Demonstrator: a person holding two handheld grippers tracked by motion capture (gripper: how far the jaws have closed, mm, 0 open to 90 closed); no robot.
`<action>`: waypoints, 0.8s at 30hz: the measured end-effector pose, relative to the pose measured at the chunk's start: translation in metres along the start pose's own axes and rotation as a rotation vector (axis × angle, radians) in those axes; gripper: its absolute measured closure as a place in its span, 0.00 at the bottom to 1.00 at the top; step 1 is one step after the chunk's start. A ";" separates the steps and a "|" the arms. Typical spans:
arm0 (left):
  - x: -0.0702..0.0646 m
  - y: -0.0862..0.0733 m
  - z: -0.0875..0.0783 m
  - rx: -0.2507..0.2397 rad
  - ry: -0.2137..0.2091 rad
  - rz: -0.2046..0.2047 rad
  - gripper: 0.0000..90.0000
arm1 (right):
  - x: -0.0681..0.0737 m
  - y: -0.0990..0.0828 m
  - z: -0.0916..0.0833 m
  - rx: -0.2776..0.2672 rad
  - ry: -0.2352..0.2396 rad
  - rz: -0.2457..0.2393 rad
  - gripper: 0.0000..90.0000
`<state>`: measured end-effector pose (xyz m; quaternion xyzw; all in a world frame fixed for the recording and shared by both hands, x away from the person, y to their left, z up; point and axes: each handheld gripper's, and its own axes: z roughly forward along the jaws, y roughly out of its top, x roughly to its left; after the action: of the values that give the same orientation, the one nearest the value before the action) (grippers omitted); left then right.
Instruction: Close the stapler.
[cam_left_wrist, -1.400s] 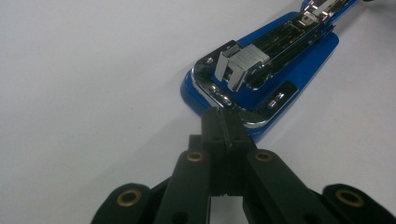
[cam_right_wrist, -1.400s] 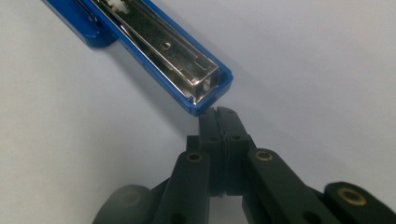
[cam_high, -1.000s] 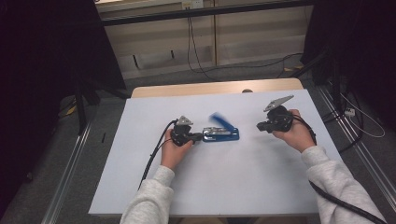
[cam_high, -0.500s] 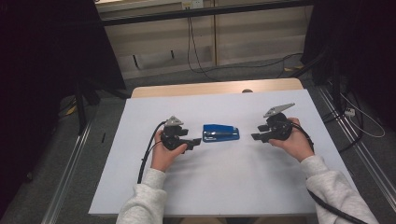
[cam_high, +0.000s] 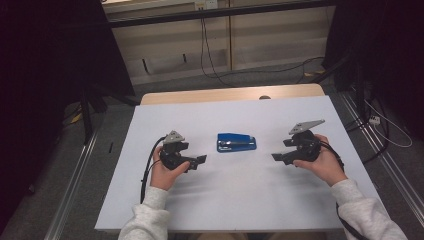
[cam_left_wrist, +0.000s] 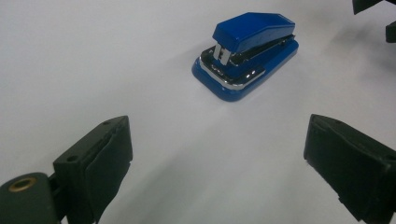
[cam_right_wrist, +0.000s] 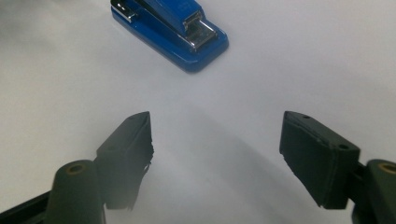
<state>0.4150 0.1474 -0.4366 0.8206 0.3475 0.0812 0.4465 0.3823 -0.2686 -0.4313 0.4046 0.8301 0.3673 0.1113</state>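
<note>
A blue stapler (cam_high: 236, 142) with a chrome inner part lies closed and flat on the white table top, between my two grippers. My left gripper (cam_high: 200, 160) is a short way to its left and points toward it. In the left gripper view the stapler (cam_left_wrist: 247, 51) lies ahead, and the left gripper (cam_left_wrist: 217, 140) stands open with bare table between its jaws, which have just been opening. My right gripper (cam_high: 278, 157) is a little to the stapler's right, also apart from it. It (cam_right_wrist: 217, 128) is open after just opening, with the stapler (cam_right_wrist: 170, 28) beyond its tips.
The white table top (cam_high: 230, 200) reaches well past both hands on each side. A wooden strip (cam_high: 230, 94) runs along its far edge. Cables (cam_high: 210, 60) lie on the floor beyond, and dark curtains hang at both sides.
A second ago the left gripper was at the stapler's left end and the right was close by. Both have since opened and drawn outward, away from the stapler, which now lies still.
</note>
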 end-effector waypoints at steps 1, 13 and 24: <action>0.000 -0.001 -0.001 -0.001 0.000 0.002 0.09 | 0.000 0.000 0.000 0.000 0.000 0.000 0.26; -0.002 -0.009 -0.023 -0.037 0.007 0.023 0.09 | 0.008 -0.021 -0.019 -0.027 0.002 0.010 0.18; -0.001 -0.014 -0.034 -0.053 0.038 0.030 0.09 | 0.015 -0.035 -0.034 -0.040 0.001 0.018 0.17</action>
<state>0.3922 0.1753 -0.4273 0.8118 0.3415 0.1125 0.4601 0.3356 -0.2893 -0.4306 0.4094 0.8190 0.3850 0.1157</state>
